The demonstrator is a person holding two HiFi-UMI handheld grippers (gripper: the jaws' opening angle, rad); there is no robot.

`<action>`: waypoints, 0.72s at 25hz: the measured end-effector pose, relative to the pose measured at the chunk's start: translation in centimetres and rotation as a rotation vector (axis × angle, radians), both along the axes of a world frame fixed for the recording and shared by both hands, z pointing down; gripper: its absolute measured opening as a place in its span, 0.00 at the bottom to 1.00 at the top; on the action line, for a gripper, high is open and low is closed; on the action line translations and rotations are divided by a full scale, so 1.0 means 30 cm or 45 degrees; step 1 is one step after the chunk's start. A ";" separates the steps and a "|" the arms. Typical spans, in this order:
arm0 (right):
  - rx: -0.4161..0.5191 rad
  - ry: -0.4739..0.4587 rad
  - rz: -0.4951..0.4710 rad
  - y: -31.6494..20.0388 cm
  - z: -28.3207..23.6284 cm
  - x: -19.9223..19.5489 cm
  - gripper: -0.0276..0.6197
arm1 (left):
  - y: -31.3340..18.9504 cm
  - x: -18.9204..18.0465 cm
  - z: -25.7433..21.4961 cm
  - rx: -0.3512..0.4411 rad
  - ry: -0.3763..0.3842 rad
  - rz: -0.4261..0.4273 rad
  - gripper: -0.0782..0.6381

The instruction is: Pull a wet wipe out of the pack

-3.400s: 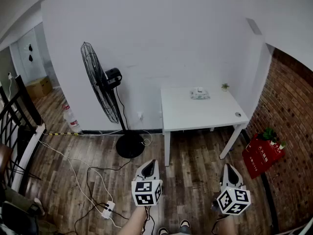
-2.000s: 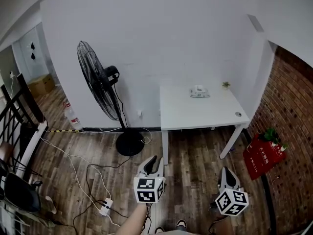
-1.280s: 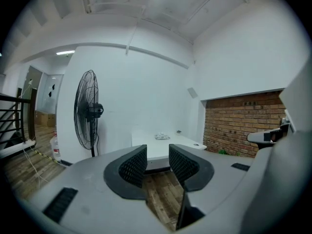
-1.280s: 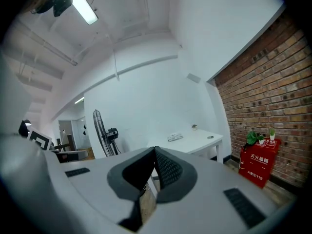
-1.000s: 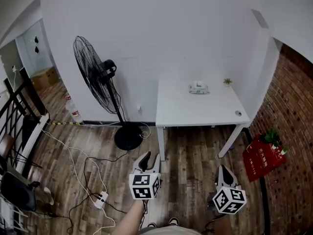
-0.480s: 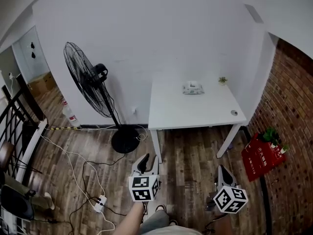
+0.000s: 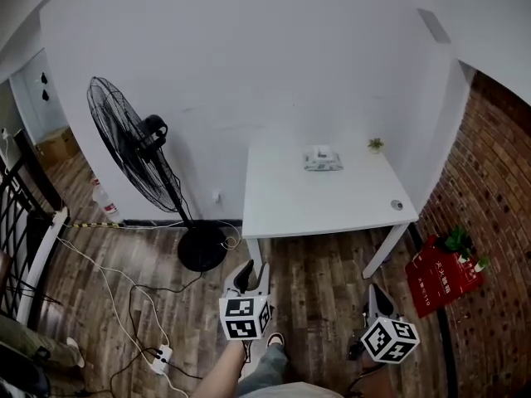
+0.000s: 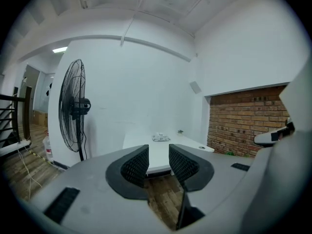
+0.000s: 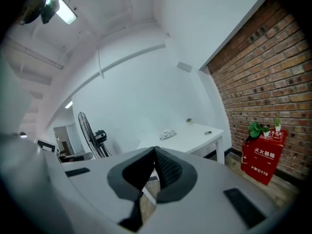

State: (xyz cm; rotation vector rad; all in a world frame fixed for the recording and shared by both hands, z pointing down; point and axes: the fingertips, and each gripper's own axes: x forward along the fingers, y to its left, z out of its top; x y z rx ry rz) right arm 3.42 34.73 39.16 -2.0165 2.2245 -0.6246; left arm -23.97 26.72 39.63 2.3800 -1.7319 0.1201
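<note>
One pale pack [image 7: 322,158] on table [image 7: 315,206]

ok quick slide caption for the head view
Left gripper and right gripper above plank floor, facing white rectangular table with pale wet-wipe pack

This is looking like a sparsely furnished room in a home or small studio: plain white walls [image 7: 274,73] are meeting an exposed brick wall [image 7: 498,181], and wood-plank flooring [image 7: 328,284] is running throughout. A lone white desk [image 7: 315,207] is standing against the wall, a big black pedestal fan [image 7: 124,145] is standing beside it, cords [image 7: 108,276] are trailing across the floor to a power strip [image 7: 158,356], and a black railing [image 7: 25,222] is edging the left side.
</note>
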 end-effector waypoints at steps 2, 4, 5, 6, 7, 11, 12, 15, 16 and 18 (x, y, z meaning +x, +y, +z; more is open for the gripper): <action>0.008 0.020 0.002 -0.070 -0.018 -0.009 0.04 | -0.082 -0.001 -0.003 -0.002 0.011 0.007 0.29; 0.012 0.034 0.019 -0.137 -0.034 -0.007 0.04 | -0.158 0.002 -0.007 -0.003 0.017 0.020 0.29; 0.012 0.038 0.029 -0.169 -0.040 -0.006 0.04 | -0.194 0.003 -0.010 -0.003 0.018 0.027 0.29; 0.012 0.043 0.038 -0.201 -0.046 -0.006 0.04 | -0.230 0.004 -0.013 -0.002 0.019 0.034 0.29; 0.011 0.048 0.045 -0.234 -0.052 -0.007 0.04 | -0.266 0.004 -0.016 -0.003 0.021 0.040 0.29; 0.007 0.069 0.057 -0.368 -0.067 -0.027 0.04 | -0.412 -0.013 -0.022 -0.004 0.033 0.049 0.29; 0.007 0.076 0.060 -0.400 -0.068 -0.033 0.04 | -0.448 -0.021 -0.022 -0.004 0.036 0.047 0.29; 0.012 0.093 0.072 -0.502 -0.074 -0.051 0.04 | -0.555 -0.050 -0.020 -0.006 0.043 0.041 0.29; 0.015 0.093 0.073 -0.538 -0.077 -0.059 0.04 | -0.590 -0.059 -0.019 -0.008 0.045 0.041 0.29; 0.026 0.091 0.075 -0.606 -0.085 -0.074 0.04 | -0.657 -0.073 -0.017 -0.010 0.042 0.044 0.29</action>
